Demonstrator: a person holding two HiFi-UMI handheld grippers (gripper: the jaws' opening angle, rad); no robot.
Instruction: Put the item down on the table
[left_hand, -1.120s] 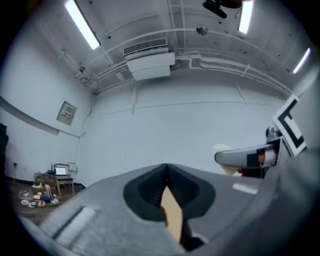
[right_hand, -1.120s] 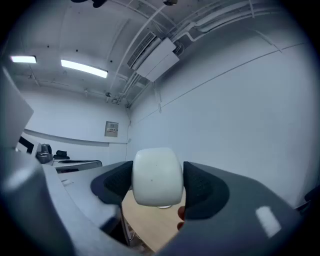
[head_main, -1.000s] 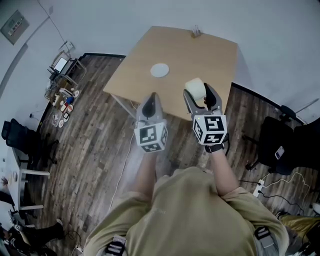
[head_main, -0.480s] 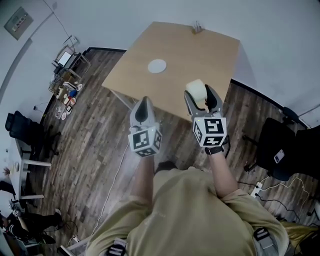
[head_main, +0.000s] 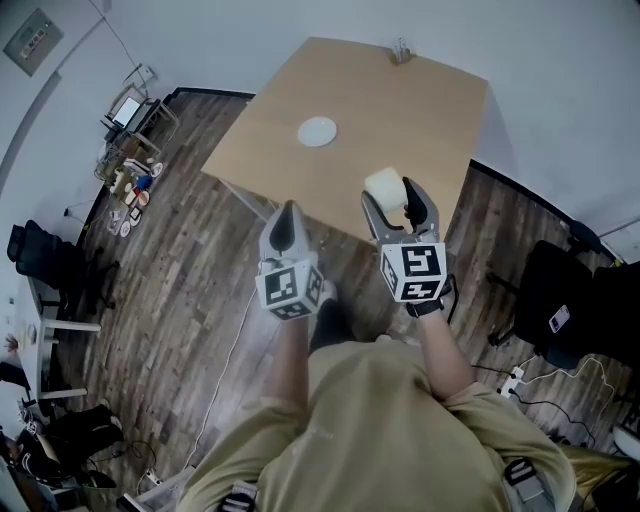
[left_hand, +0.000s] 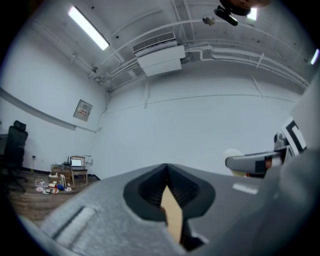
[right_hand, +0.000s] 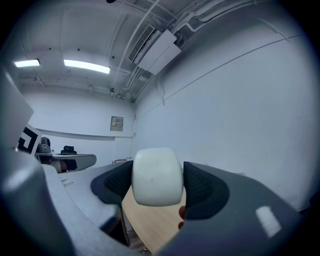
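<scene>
A cream-white rounded item (head_main: 384, 185) (right_hand: 155, 176) sits clamped between the jaws of my right gripper (head_main: 394, 204) (right_hand: 157, 182), held in the air over the near edge of the wooden table (head_main: 400, 110). In the right gripper view the table top (right_hand: 150, 222) shows below the item. My left gripper (head_main: 287, 226) (left_hand: 169, 192) hangs to the left, short of the table's near edge, jaws shut with nothing between them. The right gripper's jaw (left_hand: 252, 162) appears at the right of the left gripper view.
A white round disc (head_main: 317, 132) lies on the table's left middle. A small holder (head_main: 401, 50) stands at the far edge. A black chair (head_main: 560, 290) is to the right, another chair (head_main: 45, 265) and a cluttered cart (head_main: 125, 165) to the left on the wood floor.
The right gripper with the white item has shifted slightly left and toward the table's edge. The left gripper has barely moved. The view has tilted a little.
</scene>
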